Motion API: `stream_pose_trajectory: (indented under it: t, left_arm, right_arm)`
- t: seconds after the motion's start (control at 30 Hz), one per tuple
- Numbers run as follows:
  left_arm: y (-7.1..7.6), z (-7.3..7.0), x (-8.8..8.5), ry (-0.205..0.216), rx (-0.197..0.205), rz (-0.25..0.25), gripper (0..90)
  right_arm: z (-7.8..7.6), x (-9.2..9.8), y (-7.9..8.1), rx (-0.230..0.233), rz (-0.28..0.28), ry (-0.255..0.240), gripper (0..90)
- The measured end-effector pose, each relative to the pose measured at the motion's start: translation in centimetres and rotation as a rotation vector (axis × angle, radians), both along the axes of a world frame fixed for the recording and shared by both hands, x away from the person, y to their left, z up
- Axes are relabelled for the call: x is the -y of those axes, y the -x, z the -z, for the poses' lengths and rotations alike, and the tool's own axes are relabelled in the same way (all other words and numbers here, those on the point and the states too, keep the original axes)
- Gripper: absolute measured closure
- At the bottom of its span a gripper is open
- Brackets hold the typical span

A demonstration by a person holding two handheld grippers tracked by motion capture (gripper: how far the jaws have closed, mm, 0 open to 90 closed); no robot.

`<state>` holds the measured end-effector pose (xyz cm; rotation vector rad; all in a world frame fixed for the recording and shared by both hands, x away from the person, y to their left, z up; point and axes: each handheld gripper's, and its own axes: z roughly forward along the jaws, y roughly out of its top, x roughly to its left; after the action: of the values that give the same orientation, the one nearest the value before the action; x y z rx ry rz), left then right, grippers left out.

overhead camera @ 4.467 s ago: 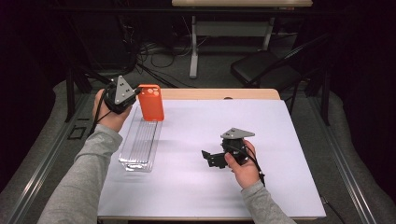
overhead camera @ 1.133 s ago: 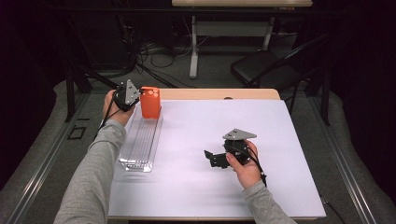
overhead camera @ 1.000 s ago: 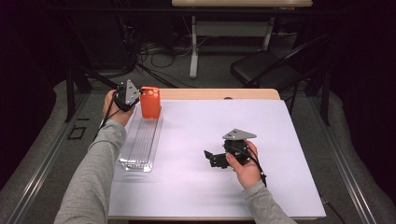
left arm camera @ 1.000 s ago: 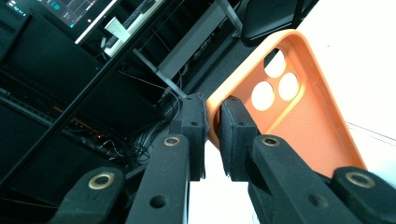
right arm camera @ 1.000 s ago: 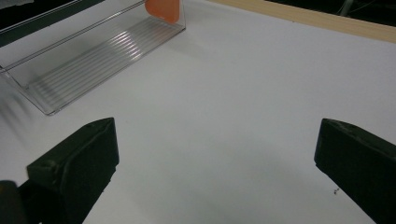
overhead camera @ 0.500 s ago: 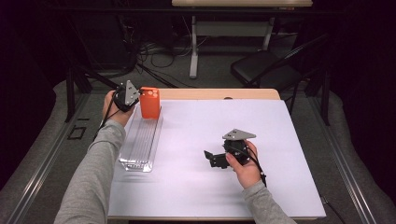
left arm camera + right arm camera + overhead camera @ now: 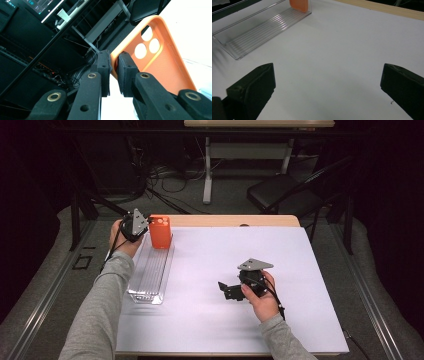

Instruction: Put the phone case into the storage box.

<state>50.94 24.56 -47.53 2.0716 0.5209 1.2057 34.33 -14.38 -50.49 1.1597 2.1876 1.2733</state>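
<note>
The left gripper [image 7: 113,66] pinches the orange phone case [image 7: 160,60] by its edge, standing it upright at the far end of the clear tray [image 7: 150,272] to slot it, while the right gripper [image 7: 327,92] rests well beside the tray, jaws spread wide.

The counter [image 7: 300,220] has a pale wooden top, its bare wood showing as a strip along the far edge. A large white sheet [image 7: 210,320] covers nearly all the rest of it, reaching the near edge. On the sheet, near its left side, lies a long clear plastic tray [image 7: 150,280] with a ribbed floor, running from the far end toward the person. The right tool [image 7: 231,290] rests on the sheet toward the middle right, well apart from the tray.
</note>
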Motion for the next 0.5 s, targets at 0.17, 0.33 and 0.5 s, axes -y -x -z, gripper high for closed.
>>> stream_pose_trajectory:
  t: [0.17,0.33,0.5]
  left_arm:
    - [-0.01,-0.01,-0.09,0.002,-0.002,0.004,81.4]
    - [-0.01,0.00,-0.19,0.003,-0.007,-0.002,80.9]
    - [-0.01,-0.01,-0.33,0.004,-0.014,-0.009,80.1]
  right_arm:
    - [0.03,-0.04,0.00,-0.001,0.001,-0.002,0.0]
    - [0.03,-0.01,0.02,-0.001,0.002,-0.001,0.0]
    - [0.01,0.01,0.03,-0.002,0.002,0.000,0.0]
